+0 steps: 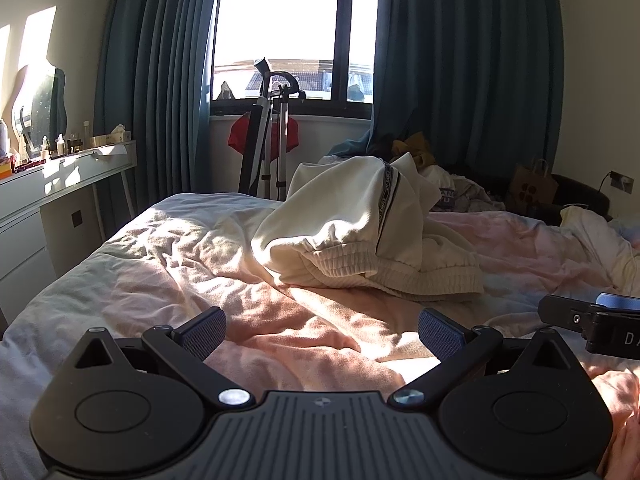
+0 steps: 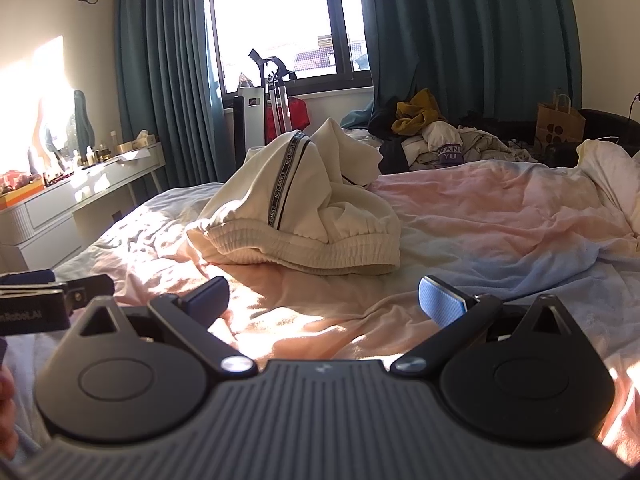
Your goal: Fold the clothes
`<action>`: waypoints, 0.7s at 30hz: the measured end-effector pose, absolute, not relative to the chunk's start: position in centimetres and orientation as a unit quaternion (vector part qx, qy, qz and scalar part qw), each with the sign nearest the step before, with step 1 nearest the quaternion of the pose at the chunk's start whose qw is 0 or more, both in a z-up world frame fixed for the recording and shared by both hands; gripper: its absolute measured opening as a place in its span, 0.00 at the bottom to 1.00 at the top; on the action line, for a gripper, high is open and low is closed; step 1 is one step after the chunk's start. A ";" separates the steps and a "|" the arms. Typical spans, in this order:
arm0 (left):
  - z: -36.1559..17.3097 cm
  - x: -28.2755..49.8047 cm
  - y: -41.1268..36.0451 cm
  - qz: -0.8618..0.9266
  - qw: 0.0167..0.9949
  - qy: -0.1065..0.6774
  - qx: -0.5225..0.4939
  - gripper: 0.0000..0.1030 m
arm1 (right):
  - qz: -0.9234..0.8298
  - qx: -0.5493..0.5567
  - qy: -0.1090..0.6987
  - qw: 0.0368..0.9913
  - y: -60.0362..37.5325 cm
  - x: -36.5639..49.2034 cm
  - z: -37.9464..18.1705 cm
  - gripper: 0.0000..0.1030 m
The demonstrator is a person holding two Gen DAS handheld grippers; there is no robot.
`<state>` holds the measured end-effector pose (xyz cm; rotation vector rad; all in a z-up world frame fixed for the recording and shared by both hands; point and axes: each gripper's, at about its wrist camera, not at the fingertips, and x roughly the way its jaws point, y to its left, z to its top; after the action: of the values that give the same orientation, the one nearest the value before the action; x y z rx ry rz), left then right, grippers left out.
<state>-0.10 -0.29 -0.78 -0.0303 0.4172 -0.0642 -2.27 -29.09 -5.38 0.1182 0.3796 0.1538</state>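
Hard to make out: the far end of the cream sweatpants [image 1: 360, 232], bunched into a heap so that only the ribbed waistband and a lettered side stripe read clearly. Legs lost in the folds. Behind the heap, a clothes pile [image 2: 432, 136] partly hidden by it, single pieces not separable. Window [image 1: 280, 28] blown out by sun, little visible beyond the glass. Right edge of the left view cutting off all but a tip of the right claw [image 1: 592, 320].

Left claw [image 1: 320, 334] spread wide, nothing between the pads [image 1: 204, 332], hanging just over the pink duvet [image 1: 280, 320]; contact with the fabric not certain. Sweatpants straight ahead of it, slightly to its right, apart from the tips.

Right claw [image 2: 324, 304] likewise spread wide and empty, above the same duvet. Sweatpants ahead of it and slightly to its left, waistband nearest. At its left, a clipped piece of the left claw. Dresser [image 2: 80, 196] far off to its left.
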 end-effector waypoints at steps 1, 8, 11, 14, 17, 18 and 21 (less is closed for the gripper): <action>-0.8 -0.1 -0.3 -0.034 0.978 0.206 -0.017 1.00 | 0.077 0.059 0.189 0.977 -29.1 -2.3 -5.4 1.00; -0.8 -0.1 -0.3 -0.033 0.978 0.206 -0.017 1.00 | 0.076 0.062 0.190 0.977 -29.1 -2.2 -5.4 1.00; -0.8 -0.1 -0.3 -0.033 0.978 0.205 -0.017 1.00 | 0.077 0.061 0.190 0.977 -29.1 -2.2 -5.4 1.00; -0.9 -0.2 -0.3 -0.034 0.978 0.206 -0.018 1.00 | 0.076 0.061 0.191 0.977 -29.1 -2.2 -5.5 1.00; -0.9 -0.2 -0.3 -0.035 0.978 0.206 -0.019 1.00 | 0.077 0.062 0.191 0.977 -29.1 -2.2 -5.5 1.00; -0.9 -0.2 -0.3 -0.035 0.978 0.206 -0.020 1.00 | 0.077 0.061 0.191 0.977 -29.1 -2.2 -5.5 1.00; -0.9 -0.2 -0.3 -0.036 0.978 0.207 -0.021 1.00 | 0.077 0.057 0.193 0.976 -29.0 -2.2 -5.5 1.00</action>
<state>-0.18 -0.31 -0.92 -0.0433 0.4163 -0.0716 -2.24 -28.96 -5.51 0.1149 0.3895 0.1547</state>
